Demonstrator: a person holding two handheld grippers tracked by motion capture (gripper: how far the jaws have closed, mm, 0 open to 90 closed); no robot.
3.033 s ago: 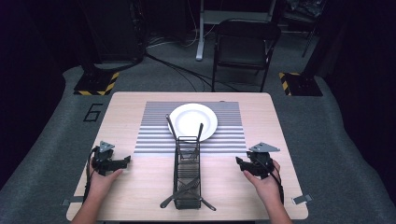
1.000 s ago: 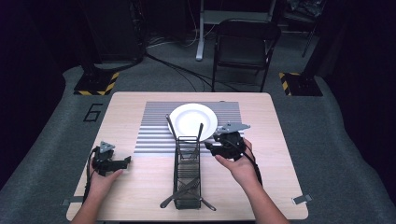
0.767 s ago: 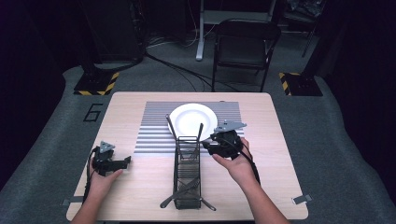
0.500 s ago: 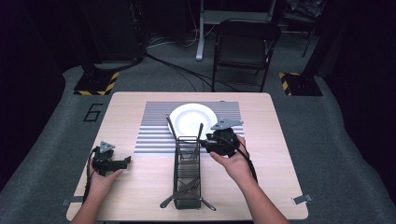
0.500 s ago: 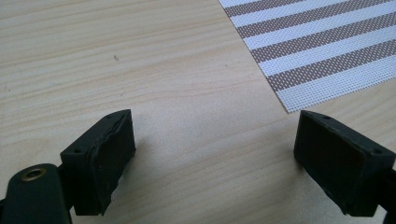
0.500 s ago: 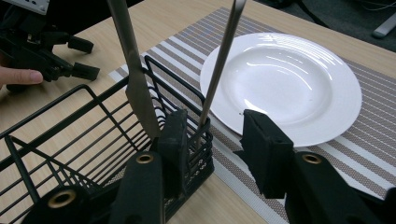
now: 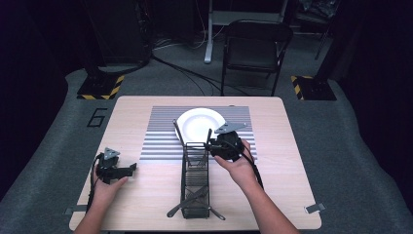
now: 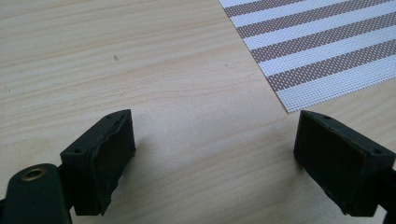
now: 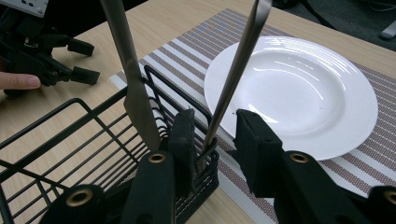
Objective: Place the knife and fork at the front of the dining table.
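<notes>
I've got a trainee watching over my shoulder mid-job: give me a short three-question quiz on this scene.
1. True or false: the left gripper holds a fork.
2. What stands between the pads of the right gripper? A) the rim of the plate B) a utensil handle leaning out of the wire basket C) nothing
3. What does the plate rest on?

Key
1. False: its jaws stand open over bare table.
2. B. The jaws have just been closing around the handle; a gap shows at one pad.
3. The striped placemat.
</notes>
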